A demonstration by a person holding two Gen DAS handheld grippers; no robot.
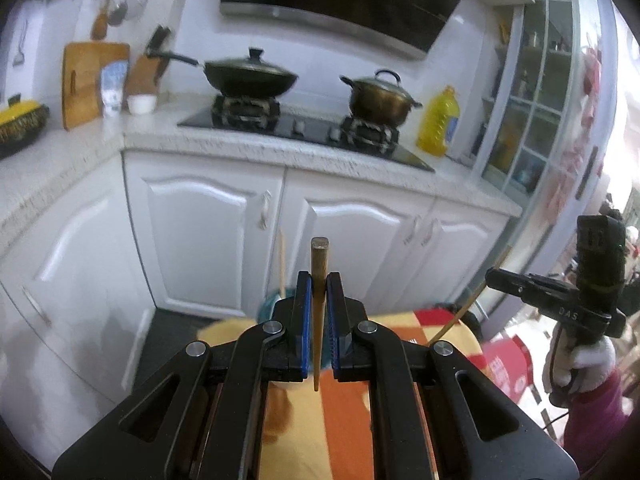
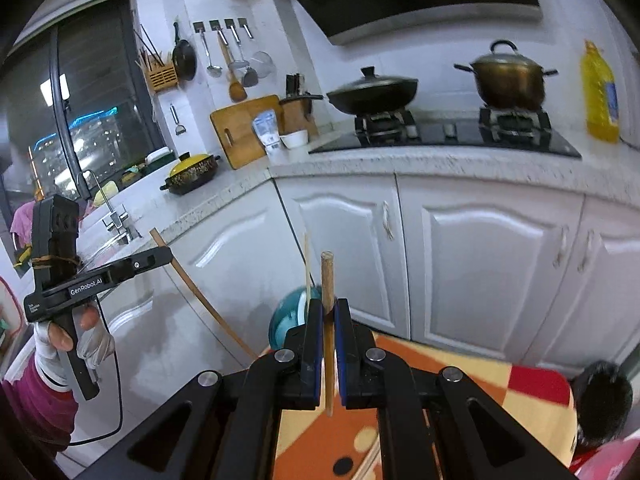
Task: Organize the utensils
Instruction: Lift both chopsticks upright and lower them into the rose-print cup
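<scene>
Two hand-held grippers are raised in front of white kitchen cabinets, each clamped on a wooden chopstick. The left gripper has its blue-lined jaws closed on a brown chopstick that stands nearly upright, its squared end poking above the jaws and its thin end hanging below them. The right gripper grips a second chopstick the same way, round end up. In the right wrist view the left gripper appears at the left, held by a hand in a white glove with a magenta sleeve, its chopstick slanting down to the right. In the left wrist view the right gripper appears at the right, held by another gloved hand, its stick slanting down to the left. Below both grippers lies a cloth patterned in orange, yellow and red, with a teal bowl at its far edge; a thin pale stick rises by the bowl. Far behind, on the counter, a stove carries a black wok on the left and a brass pot on the right, with a yellow oil bottle further right. A cutting board leans against the wall at the left.
</scene>
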